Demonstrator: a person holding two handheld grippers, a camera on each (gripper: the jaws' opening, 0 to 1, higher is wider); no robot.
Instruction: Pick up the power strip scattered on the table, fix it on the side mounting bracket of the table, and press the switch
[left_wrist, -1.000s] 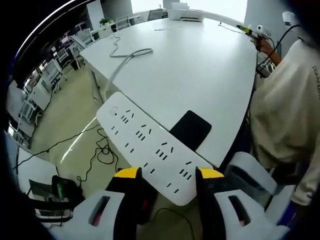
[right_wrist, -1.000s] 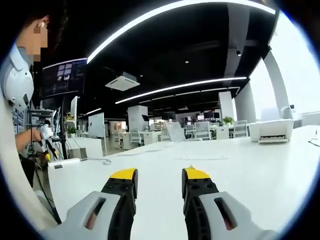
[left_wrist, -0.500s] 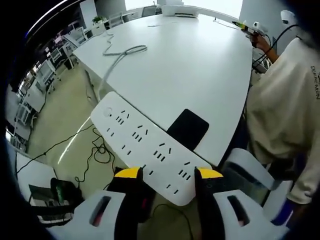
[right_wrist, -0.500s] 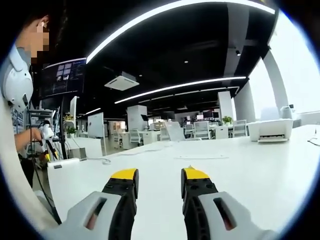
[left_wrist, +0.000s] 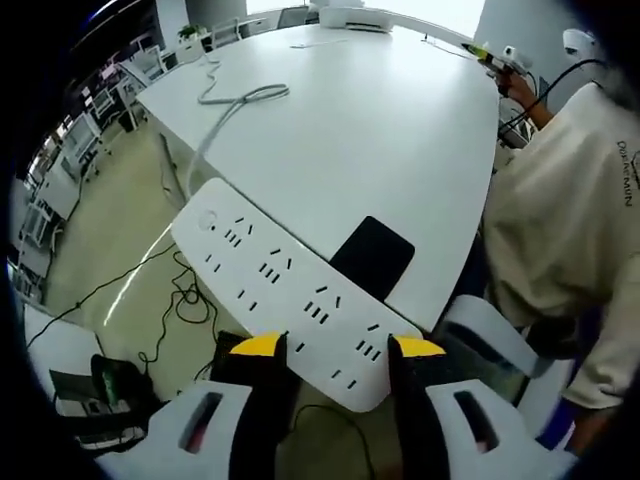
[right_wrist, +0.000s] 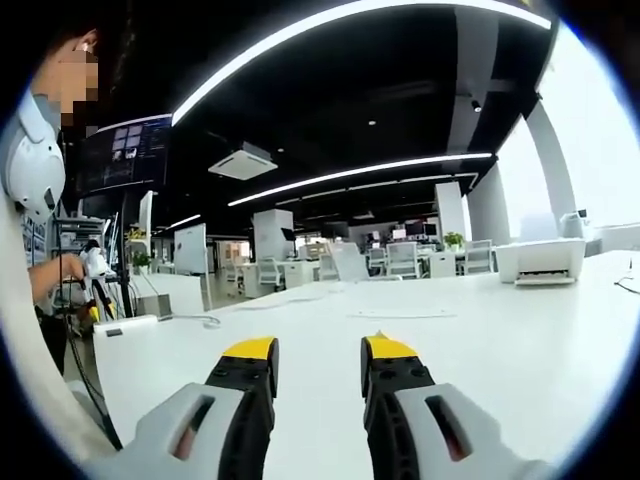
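Left gripper (left_wrist: 338, 346): yellow-tipped jaws are clamping the near end of the white power strip (left_wrist: 280, 287), one jaw on each long side. The strip is hanging just off the table (left_wrist: 380, 130) corner, over the floor, socket face turned toward the camera. Its far end, with the round switch (left_wrist: 209, 222), is sitting beside the table's side edge. The strip's white cable (left_wrist: 225, 108) is running from that far end up onto the tabletop and looping there.

Relative to the strip: a black flat rectangle (left_wrist: 372, 257) is lying on the table corner just behind it, partly hidden by the strip's edge. Dark cables (left_wrist: 185, 300) are trailing on the floor below it. A person in a light top (left_wrist: 570, 230) is standing on the other side of the table corner, close by.

Right gripper (right_wrist: 315, 350): jaws are parted with nothing between them, hovering above the white tabletop (right_wrist: 480, 350) and pointing across it. The strip's end (right_wrist: 125, 325) and cable are showing at the table's far left edge, next to the person's sleeve (right_wrist: 30, 160). A white printer-like box (right_wrist: 540, 262) is sitting on the far side of the table, well apart from the strip. Office desks and chairs (right_wrist: 400, 262) are filling the background.
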